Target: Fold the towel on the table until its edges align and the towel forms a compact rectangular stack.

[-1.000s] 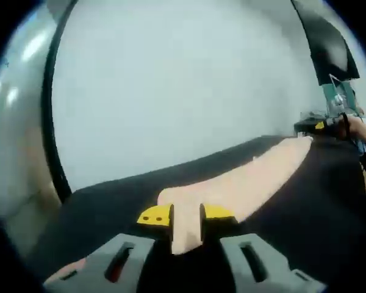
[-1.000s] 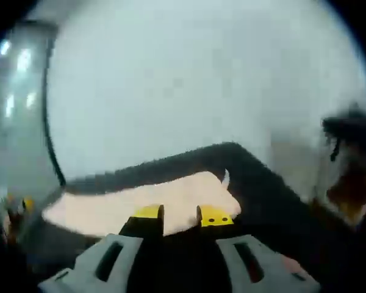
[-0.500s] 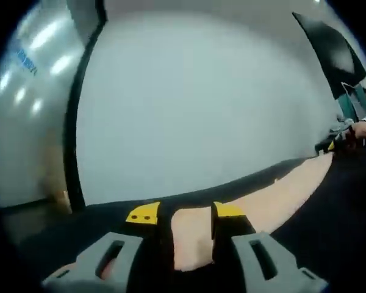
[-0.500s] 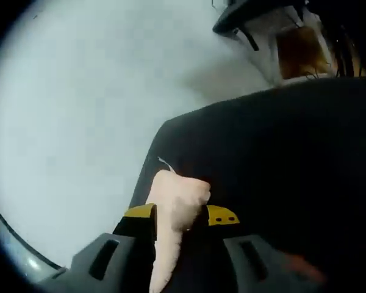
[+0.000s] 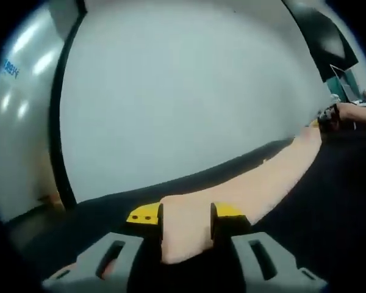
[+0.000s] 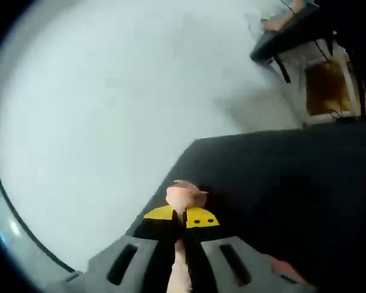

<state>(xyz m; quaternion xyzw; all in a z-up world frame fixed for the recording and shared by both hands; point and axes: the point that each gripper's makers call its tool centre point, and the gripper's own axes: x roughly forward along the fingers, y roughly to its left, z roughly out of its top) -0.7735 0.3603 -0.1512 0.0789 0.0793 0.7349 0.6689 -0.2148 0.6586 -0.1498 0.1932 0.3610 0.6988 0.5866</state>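
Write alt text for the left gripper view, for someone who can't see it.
The left gripper, with yellow-tipped jaws, is shut on one end of a pale peach cloth towel. The towel stretches in a taut band over a black table toward the right gripper at the far right. Behind is a plain white wall.

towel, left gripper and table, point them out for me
towel (image 5: pixel 256 189), left gripper view, on the stretched peach band.
left gripper (image 5: pixel 185 215), left gripper view, between its yellow fingertips.
table (image 6: pixel 280 183), right gripper view, on bare dark top.
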